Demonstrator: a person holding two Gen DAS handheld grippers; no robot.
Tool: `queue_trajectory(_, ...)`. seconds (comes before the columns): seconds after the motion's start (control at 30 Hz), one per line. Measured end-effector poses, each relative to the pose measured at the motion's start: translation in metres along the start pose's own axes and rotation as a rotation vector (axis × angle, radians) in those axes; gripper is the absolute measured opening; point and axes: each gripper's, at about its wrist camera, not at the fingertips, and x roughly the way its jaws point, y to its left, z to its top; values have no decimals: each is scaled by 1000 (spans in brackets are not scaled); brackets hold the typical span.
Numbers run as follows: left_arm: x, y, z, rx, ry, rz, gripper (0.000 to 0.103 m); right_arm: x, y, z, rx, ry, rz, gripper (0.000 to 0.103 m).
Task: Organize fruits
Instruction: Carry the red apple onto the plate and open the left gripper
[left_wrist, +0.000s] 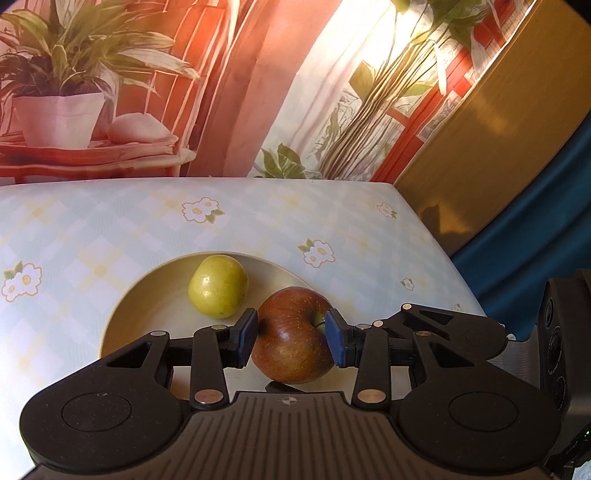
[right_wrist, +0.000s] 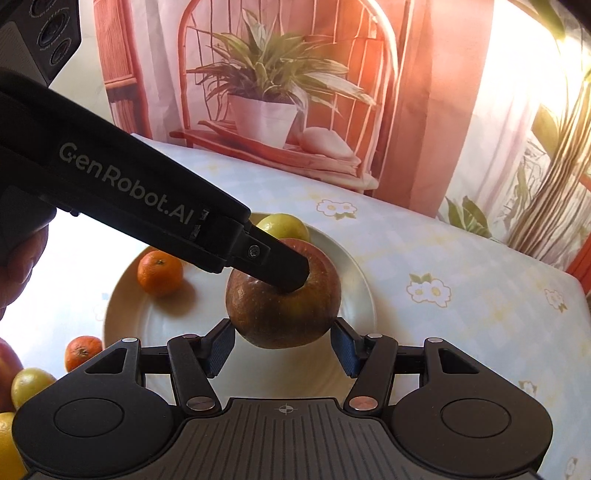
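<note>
The left gripper (left_wrist: 291, 339) was nearly closed and clamped on the red apple (left_wrist: 291, 336), one blue pad on each side. The stem hollow faced the right-hand pad, so the core ran roughly along the line of the grip and not upright. In the right wrist view this gripper reached in from the upper left, one finger lying across the top of the apple (right_wrist: 282, 306).

The right gripper (right_wrist: 283, 350) sat close on the near side of the same fruit. Its jaws stood part-way apart, with the pad tips flanking the apple's lower near flanks. I could not tell whether those pads touched the skin. The left clearly had the fruit.

The apple hung over the near-right part of the pale plate (right_wrist: 354, 266), apparently clear of its floor. Any lowering would therefore be straight down from the left gripper. On the plate a green apple (left_wrist: 218, 286) lay just beyond it, towards the table's far edge, and a mandarin (right_wrist: 160, 273) lay to the left.

The plate stood on the flowered table (left_wrist: 110, 221), near its right edge. Off the plate, towards the near-left corner, lay a second mandarin (right_wrist: 83, 350) and a yellow fruit (right_wrist: 31, 386). Of the two grippers, the free right one seemed the better placed for these.
</note>
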Motion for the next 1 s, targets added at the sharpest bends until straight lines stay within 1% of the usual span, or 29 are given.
queue_trajectory(0.13,9,4,1,-5,-2,6,42,12,-6,4,-3,18,-19,53)
queue_trajectory(0.33,15,9,6,-45,-12,-2,42,17,-10,5,-16,-2,-50,53)
queue_trajectory(0.53,12,9,5,-51,-28,11,42,19,-12,7,-35,-12,-70,53)
queue_trajectory(0.67,7,10,4,-60,-46,32,42,19,-11,8,-40,-12,-80,53)
queue_trajectory(0.77,3,9,4,-57,-53,30,43,16,-10,9,-41,-11,-85,55)
queue_trajectory(0.83,0,7,4,-52,-60,32,43,12,-9,8,-38,-17,-84,62)
queue_trajectory(0.87,-2,7,3,-51,-65,33,43,10,-8,8,-39,-20,-84,63)
queue_trajectory(1.0,-10,4,1,-47,-80,48,44,-3,-6,6,-35,-43,-92,64)
